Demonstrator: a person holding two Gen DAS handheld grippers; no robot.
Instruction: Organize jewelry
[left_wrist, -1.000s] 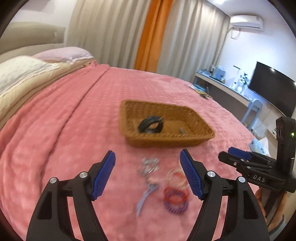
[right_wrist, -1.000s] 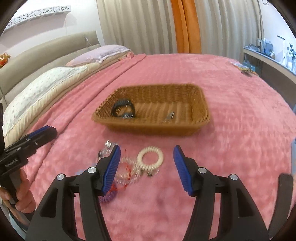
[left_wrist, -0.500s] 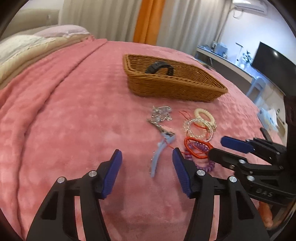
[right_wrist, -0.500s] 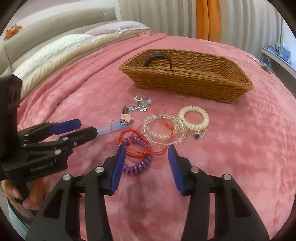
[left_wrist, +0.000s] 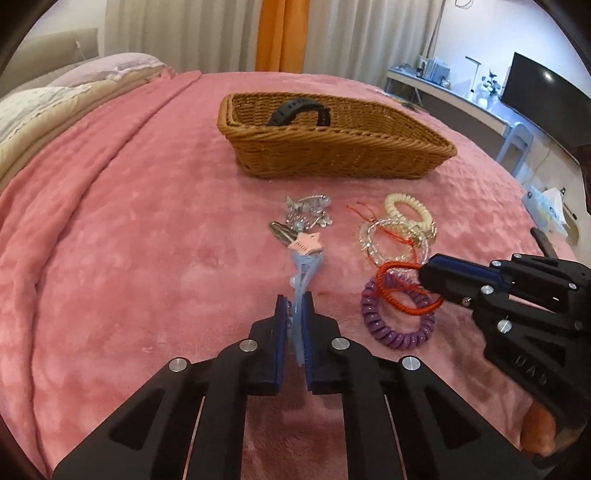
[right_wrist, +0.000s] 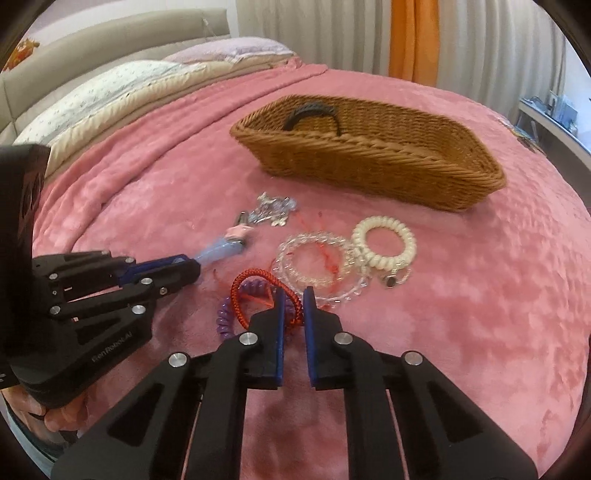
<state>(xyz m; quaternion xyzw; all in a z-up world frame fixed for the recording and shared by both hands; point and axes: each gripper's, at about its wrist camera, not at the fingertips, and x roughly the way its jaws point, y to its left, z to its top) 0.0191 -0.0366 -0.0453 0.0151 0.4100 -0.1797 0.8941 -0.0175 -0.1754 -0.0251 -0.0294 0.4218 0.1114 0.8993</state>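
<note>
Both jaws clamp: left gripper (left_wrist: 294, 314) on blue hair clip (left_wrist: 304, 269), right gripper (right_wrist: 293, 306) on red cord bracelet (right_wrist: 255, 284).

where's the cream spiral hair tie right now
Cream spiral hair tie lies on the pink blanket, right of the clear bead bracelets, before the wicker basket.

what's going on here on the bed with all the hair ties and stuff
A person is sorting jewelry on a pink blanket with two handheld tongs. The left tongs are shut on a light blue hair clip; the right tongs are shut on a red cord bracelet lying over a purple coil tie. A cream coil tie and clear bead bracelets lie nearby. The wicker basket behind holds a black band.
</note>
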